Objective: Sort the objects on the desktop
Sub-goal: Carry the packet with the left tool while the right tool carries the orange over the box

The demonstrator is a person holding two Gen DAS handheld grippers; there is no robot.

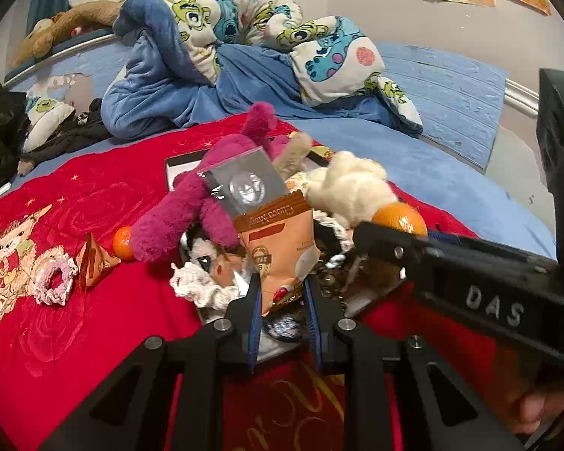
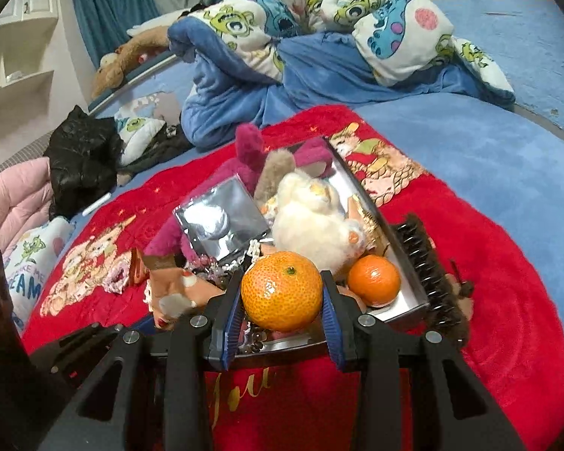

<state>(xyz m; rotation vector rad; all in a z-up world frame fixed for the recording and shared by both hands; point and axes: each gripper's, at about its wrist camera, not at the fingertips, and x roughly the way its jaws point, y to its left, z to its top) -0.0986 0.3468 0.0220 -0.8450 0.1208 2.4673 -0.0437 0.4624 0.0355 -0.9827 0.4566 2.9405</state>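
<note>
Over a cluttered tray on the bed, the right claw grips a pitted orange while the left claw pinches a tan "Choco" sachet.

1. White raised letters "DAS" stand on the black right gripper's arm.
2. Brown print, seen upside down, apparently "Choco…", runs along the orange-and-white foil snack packet.
3. Gold script "You" lies on the red plush blanket.
4. Blue letters "…EAM" show on the white printed pillow.

Left hand-held gripper clamped; right hand-held gripper clamped.
</note>
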